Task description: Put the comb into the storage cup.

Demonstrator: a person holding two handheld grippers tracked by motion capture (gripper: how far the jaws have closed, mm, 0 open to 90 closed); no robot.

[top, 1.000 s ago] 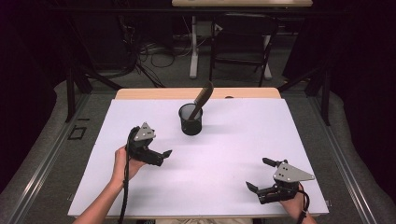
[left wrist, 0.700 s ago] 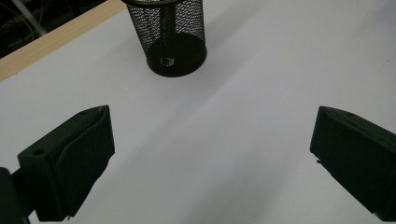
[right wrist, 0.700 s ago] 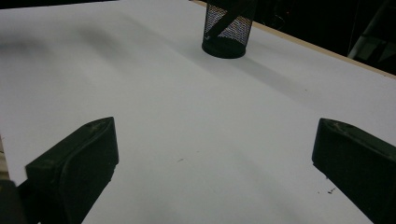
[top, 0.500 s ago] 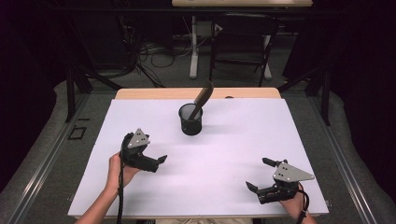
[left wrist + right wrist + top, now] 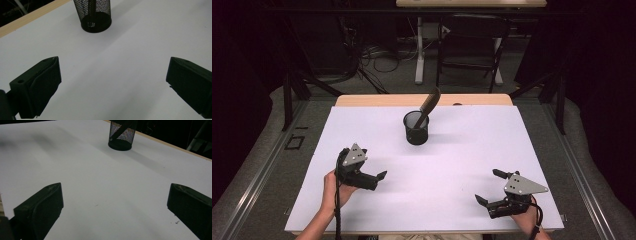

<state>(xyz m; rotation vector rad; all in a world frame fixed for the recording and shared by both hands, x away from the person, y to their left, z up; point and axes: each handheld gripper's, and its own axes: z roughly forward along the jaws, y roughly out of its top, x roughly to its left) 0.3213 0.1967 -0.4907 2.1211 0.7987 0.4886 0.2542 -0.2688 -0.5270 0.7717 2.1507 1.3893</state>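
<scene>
Standing near the middle of the desk's (image 5: 472,150) far edge, a black mesh cup (image 5: 416,127) holds a dark flat tool (image 5: 430,104) that leans toward the far right corner. The left hand-held gripper (image 5: 377,179) hovers near the near left corner with its jaws spread wide and empty. The right hand-held gripper (image 5: 488,187) sits by the near right corner, jaws likewise wide apart, holding nothing.
</scene>
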